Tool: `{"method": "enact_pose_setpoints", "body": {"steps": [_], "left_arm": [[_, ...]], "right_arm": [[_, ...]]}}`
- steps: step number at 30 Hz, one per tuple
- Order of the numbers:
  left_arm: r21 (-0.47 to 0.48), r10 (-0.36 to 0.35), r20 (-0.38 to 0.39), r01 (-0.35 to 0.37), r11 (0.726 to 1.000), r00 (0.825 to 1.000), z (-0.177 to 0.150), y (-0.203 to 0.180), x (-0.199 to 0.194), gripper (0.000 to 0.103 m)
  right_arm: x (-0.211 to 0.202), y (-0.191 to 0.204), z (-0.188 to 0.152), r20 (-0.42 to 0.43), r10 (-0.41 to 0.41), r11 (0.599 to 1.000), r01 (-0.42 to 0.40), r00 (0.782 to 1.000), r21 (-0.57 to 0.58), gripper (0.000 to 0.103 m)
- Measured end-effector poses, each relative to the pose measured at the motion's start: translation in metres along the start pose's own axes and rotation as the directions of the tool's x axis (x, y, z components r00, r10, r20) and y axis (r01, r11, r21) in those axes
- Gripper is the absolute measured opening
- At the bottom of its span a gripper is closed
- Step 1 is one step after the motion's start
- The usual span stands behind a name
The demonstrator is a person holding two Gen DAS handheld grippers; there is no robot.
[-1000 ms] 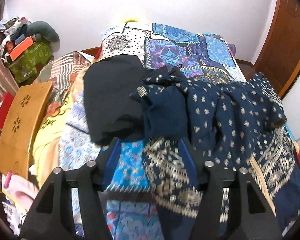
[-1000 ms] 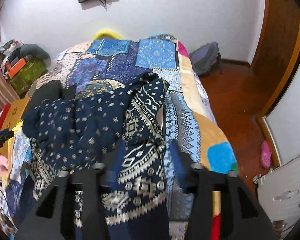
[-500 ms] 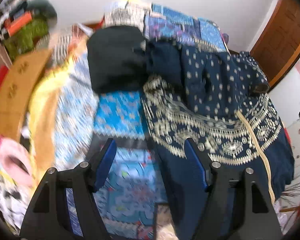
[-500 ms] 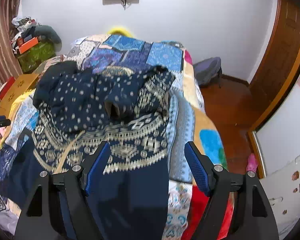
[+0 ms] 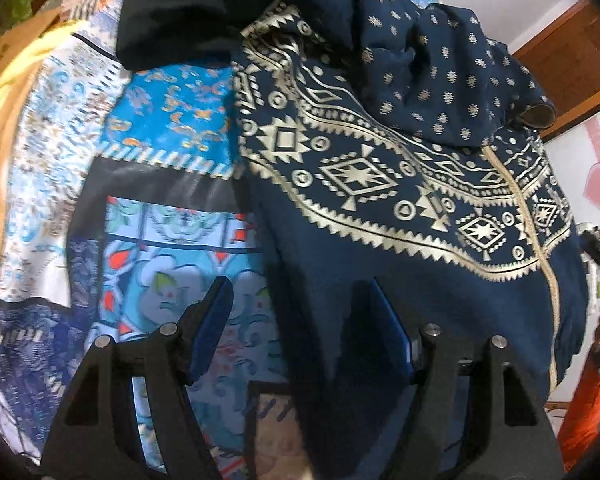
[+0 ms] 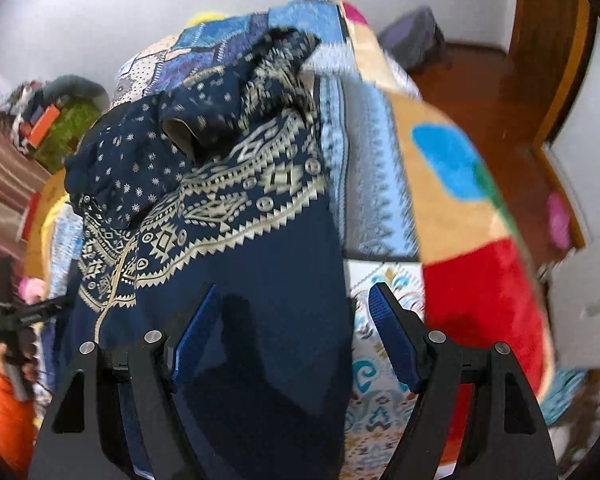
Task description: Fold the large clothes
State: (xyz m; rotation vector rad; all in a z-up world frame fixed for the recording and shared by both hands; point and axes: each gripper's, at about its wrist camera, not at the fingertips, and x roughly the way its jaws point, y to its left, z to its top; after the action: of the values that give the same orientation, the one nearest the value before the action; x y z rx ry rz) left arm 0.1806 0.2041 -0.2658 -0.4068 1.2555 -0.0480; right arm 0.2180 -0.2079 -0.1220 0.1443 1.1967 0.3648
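Navy garment (image 5: 340, 208) (hem cut off) lies beneath both gaping tools (image 5: 300, 320) (image 6: 292, 320), unheld.

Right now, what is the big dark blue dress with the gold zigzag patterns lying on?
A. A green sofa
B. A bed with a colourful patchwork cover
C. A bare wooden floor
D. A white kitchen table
B: the navy dress is spread over a bed whose patchwork cover shows blue, white and patterned squares beside the dress and under it.
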Motion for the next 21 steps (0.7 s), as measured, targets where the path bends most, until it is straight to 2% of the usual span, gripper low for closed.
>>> {"method": "enact_pose_setpoints", "body": {"steps": [3, 5, 7, 8, 10, 11, 12, 13, 17, 21], "left_arm": [[-0.009, -0.053, -0.012, 0.053, 0.999, 0.999, 0.000, -0.004, 0.008, 0.069], [-0.012, -0.090, -0.017, 0.090, 0.996, 0.996, -0.002, -0.007, 0.012, 0.059], [0.003, -0.129, -0.009, 0.129, 0.992, 0.992, -0.003, -0.013, 0.012, 0.039], [0.013, -0.128, 0.002, 0.128, 0.992, 0.992, -0.002, -0.016, 0.011, 0.035], [0.041, -0.106, 0.031, 0.104, 0.994, 0.994, 0.000, -0.025, 0.005, 0.013], [0.048, -0.102, 0.043, 0.100, 0.994, 0.994, 0.001, -0.027, 0.001, 0.008], [0.053, -0.102, 0.060, 0.099, 0.994, 0.993, 0.003, -0.029, -0.004, 0.007], [0.055, -0.109, 0.089, 0.105, 0.993, 0.990, 0.005, -0.031, -0.011, 0.006], [0.036, -0.140, 0.216, 0.135, 0.990, 0.966, 0.027, -0.034, -0.047, 0.006], [0.009, -0.160, 0.333, 0.166, 0.986, 0.929, 0.050, -0.028, -0.075, 0.006]], "right_arm": [[0.011, -0.004, -0.002, -0.018, 0.047, 0.998, -0.046, 0.999, 0.036, 0.073], [0.016, -0.007, -0.003, -0.021, 0.076, 0.995, -0.074, 0.997, 0.066, 0.073], [0.017, -0.009, -0.001, -0.001, 0.123, 0.987, -0.122, 0.992, 0.100, 0.073], [0.017, -0.010, 0.000, 0.006, 0.145, 0.982, -0.145, 0.989, 0.120, 0.070], [0.017, -0.010, 0.004, 0.011, 0.156, 0.978, -0.156, 0.988, 0.141, 0.044], [0.017, -0.009, 0.006, 0.012, 0.158, 0.977, -0.158, 0.987, 0.142, 0.036], [0.017, -0.008, 0.009, 0.014, 0.161, 0.977, -0.161, 0.987, 0.141, 0.019], [0.016, -0.006, 0.013, 0.017, 0.166, 0.976, -0.167, 0.986, 0.140, 0.010], [0.002, 0.001, 0.029, 0.094, 0.209, 0.968, -0.220, 0.973, 0.120, 0.010], [-0.018, 0.013, 0.049, 0.186, 0.240, 0.964, -0.257, 0.953, 0.073, 0.010]]}}
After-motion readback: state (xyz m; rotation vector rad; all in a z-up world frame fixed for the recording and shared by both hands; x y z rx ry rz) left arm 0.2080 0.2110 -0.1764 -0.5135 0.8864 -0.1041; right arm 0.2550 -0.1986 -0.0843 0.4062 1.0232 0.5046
